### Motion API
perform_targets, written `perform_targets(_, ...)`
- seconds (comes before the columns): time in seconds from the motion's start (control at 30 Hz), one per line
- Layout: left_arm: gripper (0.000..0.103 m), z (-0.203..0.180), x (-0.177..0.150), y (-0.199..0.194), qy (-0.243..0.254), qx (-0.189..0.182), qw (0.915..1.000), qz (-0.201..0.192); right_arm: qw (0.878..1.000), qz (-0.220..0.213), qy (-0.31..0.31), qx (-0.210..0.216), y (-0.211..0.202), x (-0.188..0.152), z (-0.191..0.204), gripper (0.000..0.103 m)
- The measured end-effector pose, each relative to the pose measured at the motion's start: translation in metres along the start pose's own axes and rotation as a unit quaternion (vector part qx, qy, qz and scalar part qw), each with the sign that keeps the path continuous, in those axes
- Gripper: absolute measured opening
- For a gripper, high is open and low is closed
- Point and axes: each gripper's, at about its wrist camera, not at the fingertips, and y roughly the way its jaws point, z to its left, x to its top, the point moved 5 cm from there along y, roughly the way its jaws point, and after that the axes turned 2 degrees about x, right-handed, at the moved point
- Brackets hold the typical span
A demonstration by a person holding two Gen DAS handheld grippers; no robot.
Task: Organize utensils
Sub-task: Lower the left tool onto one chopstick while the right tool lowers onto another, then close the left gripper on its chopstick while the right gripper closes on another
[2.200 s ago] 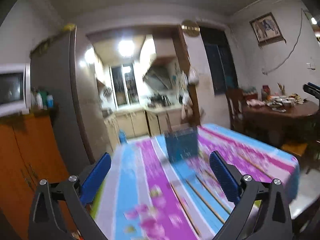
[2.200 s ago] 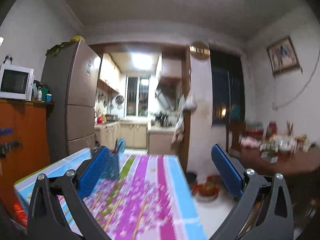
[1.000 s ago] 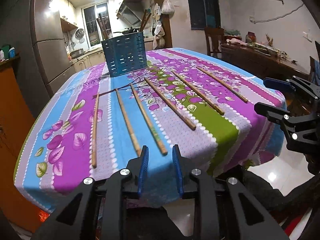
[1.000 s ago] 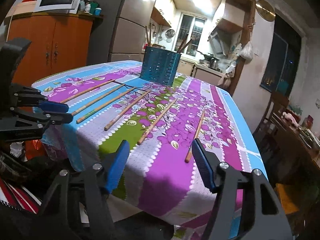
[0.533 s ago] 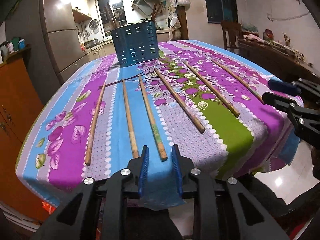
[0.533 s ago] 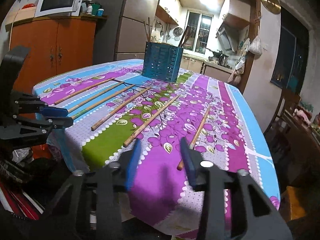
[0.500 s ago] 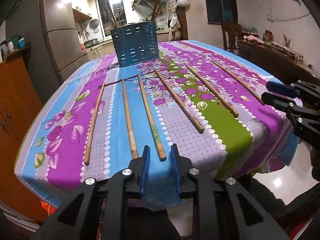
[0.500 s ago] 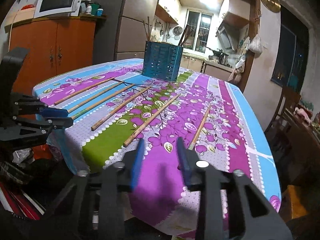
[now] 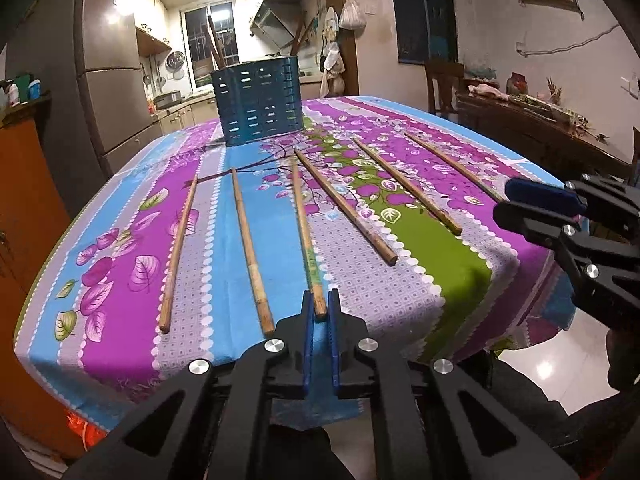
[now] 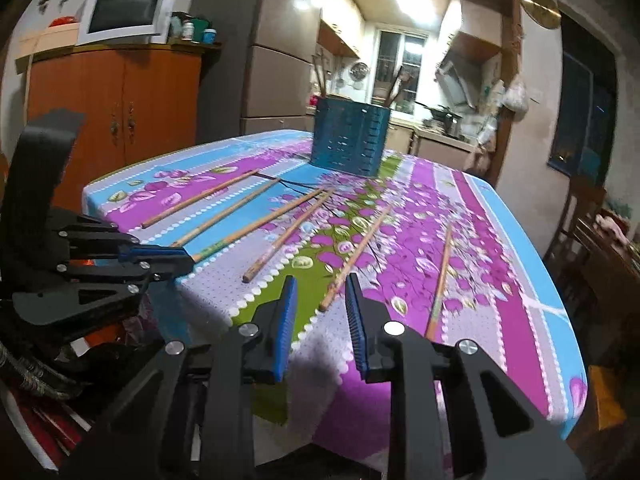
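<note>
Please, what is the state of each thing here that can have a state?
left tool, shut on the green-marked chopstick
right tool, jaws just been closing, open around the fifth chopstick's end
other four chopsticks, lying loose on the tablecloth
blue holder, upright, sticks standing inside
cupboard, doors closed

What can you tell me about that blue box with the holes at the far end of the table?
The blue holder is an upright, boxy caddy, plastic by its look, its walls pierced with rows of small slots. It stands at the far end of the flowered tablecloth, beyond the six loose chopsticks. A few dark sticks lean out of its open top. Neither gripper touches it.
</note>
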Motion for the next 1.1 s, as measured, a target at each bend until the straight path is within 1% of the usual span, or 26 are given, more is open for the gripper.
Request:
perform_targets(0.2,0.008,0.004,0.001,-0.013,0.009,0.002,0.9996,-0.028,0.999,0.007,0.009,-0.04,0.001,-0.008,-0.003,0.023)
perform_targets(0.27,0.008,0.007,0.0,-0.014,0.005,0.002,0.9995,-0.031,0.999,0.006,0.014,-0.038,0.002,-0.007,-0.003,0.023)
perform_targets(0.37,0.008,0.008,0.0,-0.016,0.005,0.002,0.9994,-0.035,0.999,0.005,-0.004,-0.035,0.008,-0.006,0.006,0.023)
perform_targets(0.47,0.008,0.008,0.002,-0.017,0.011,-0.002,0.9992,-0.039,0.998,0.002,-0.019,-0.057,0.021,-0.004,0.013,0.023)
perform_targets(0.6,0.008,0.009,0.002,-0.012,0.013,-0.013,0.9992,-0.035,0.996,0.015,0.013,-0.088,0.043,-0.009,0.007,0.023)
perform_targets(0.63,0.008,0.009,0.002,-0.01,0.012,-0.015,0.9992,-0.034,0.995,0.024,0.022,-0.094,0.049,-0.011,0.005,0.023)
perform_targets(0.7,0.008,0.011,0.002,-0.008,0.008,-0.02,0.9992,-0.033,0.994,0.023,0.033,-0.103,0.052,-0.012,0.004,0.02)
perform_targets(0.73,0.008,0.011,0.002,-0.007,0.007,-0.02,0.9992,-0.032,0.994,0.025,0.036,-0.101,0.053,-0.011,0.005,0.01)
perform_targets(0.8,0.008,0.012,0.001,-0.005,0.005,-0.023,0.9993,-0.03,0.994,0.025,0.039,-0.104,0.054,-0.012,0.007,0.006)
perform_targets(0.93,0.008,0.013,-0.002,-0.002,-0.001,-0.023,0.9993,-0.03,0.992,0.018,0.081,-0.096,0.053,-0.014,0.0,0.006)
perform_targets(1.03,0.008,0.014,-0.003,0.0,-0.004,-0.018,0.9994,-0.03,0.992,0.013,0.087,-0.093,0.053,-0.014,0.0,0.005)
perform_targets(1.1,0.008,0.016,-0.003,-0.002,-0.004,-0.013,0.9993,-0.035,0.991,0.01,0.106,-0.083,0.051,-0.014,-0.004,0.005)
